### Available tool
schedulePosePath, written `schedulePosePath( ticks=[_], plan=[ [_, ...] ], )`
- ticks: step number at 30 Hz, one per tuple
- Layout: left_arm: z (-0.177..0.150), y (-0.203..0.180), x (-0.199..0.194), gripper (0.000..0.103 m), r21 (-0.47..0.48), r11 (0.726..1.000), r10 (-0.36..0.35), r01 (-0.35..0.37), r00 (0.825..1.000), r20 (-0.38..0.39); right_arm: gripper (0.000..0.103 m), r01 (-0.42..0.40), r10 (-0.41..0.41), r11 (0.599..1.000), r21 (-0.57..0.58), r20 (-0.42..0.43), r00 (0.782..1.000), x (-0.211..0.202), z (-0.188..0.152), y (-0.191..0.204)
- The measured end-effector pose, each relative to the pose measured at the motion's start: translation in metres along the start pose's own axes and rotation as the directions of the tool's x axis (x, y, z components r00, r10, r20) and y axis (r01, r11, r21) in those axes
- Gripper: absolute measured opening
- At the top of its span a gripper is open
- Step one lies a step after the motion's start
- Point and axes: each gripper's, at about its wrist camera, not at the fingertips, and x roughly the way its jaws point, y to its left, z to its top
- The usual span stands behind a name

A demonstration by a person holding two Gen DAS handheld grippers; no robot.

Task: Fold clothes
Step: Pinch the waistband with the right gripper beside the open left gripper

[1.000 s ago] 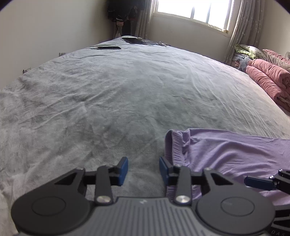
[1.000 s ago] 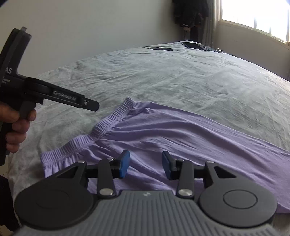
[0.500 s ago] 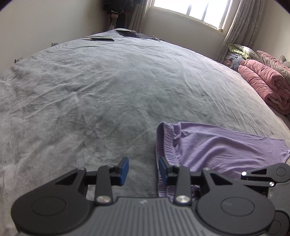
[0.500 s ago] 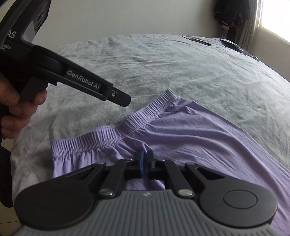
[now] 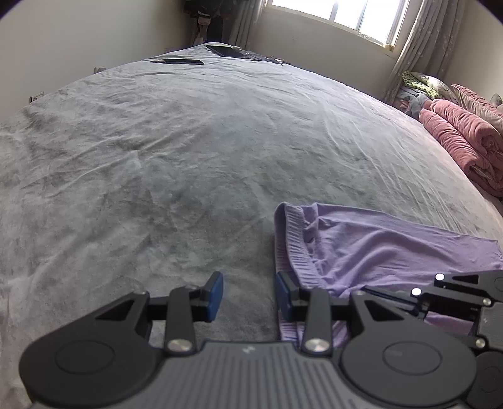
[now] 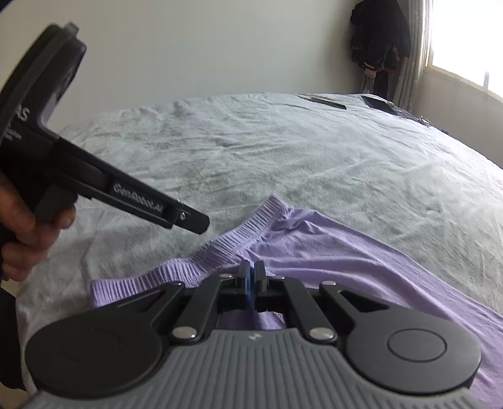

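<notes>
Right now the right gripper (image 6: pixel 251 273) has its blue pads pressed together, tips down at the lilac trousers (image 6: pixel 345 261) just behind the ribbed waistband (image 6: pixel 232 242). Whether a pinch of cloth sits between the pads I cannot tell; the tips hide the contact. The left gripper (image 5: pixel 249 291) stands part open with nothing between its pads, hovering above the grey bedspread (image 5: pixel 188 157), its right-hand pad just over the near end of the waistband. A person's hand (image 6: pixel 28 232) holds that tool by its grip.

The trousers lie flat along the near edge of the bed, waistband toward the left gripper, legs running off to the right.

To do this step well, I judge the left gripper should come down on the waistband's near corner and close on both layers, so each tool holds one end of the band. Then lift together, keep the cloth taut, and lay the fold over evenly. If the right pads have caught only the top layer, the fabric may slide and wrinkle; a deeper bite would help.

Counted: two grippers, one pair of trousers, one bedspread, one rolled pink blanket (image 5: pixel 462 138) at the far right, two dark flat items (image 5: pixel 184 61) at the far end, one window (image 5: pixel 352 15).
</notes>
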Motion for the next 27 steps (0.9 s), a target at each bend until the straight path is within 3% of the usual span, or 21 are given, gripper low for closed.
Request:
schedulePosePath(
  ticks=[4,11,18,20,22,24,27],
  plan=[
    [0.001,0.002,-0.001,0.037,-0.003,1.0,0.012,-0.012,1.0,0.006,0.007,-0.015,0.014,1.0,-0.021,-0.045,0.999,0.008,-0.005,-0.002],
    [0.003,0.004,-0.003,0.037,-0.012,1.0,0.013,-0.013,1.0,0.013,0.013,-0.097,0.097,0.991,-0.087,-0.009,0.995,0.005,0.006,0.007],
    [0.004,0.006,-0.003,0.037,-0.023,1.0,0.01,-0.01,1.0,0.007,0.017,-0.162,0.161,0.987,-0.027,-0.035,0.986,0.024,0.015,0.001],
    [0.004,0.007,-0.003,0.037,-0.03,0.999,0.01,-0.01,1.0,0.005,0.024,-0.174,0.174,0.985,-0.013,-0.03,0.984,0.024,0.015,0.0],
    [0.004,0.009,-0.005,0.037,-0.038,0.999,0.008,-0.008,1.0,0.007,0.053,-0.167,0.167,0.986,-0.014,-0.02,0.986,0.023,0.015,0.0],
    [0.005,0.011,-0.005,0.037,-0.046,0.999,0.01,-0.009,1.0,0.01,0.053,-0.179,0.179,0.984,-0.019,-0.02,0.984,0.024,0.015,0.002],
    [0.006,0.011,-0.006,0.037,-0.052,0.999,0.009,-0.008,1.0,0.013,0.024,-0.177,0.177,0.984,-0.01,-0.036,0.984,0.03,0.016,0.002]
  ],
)
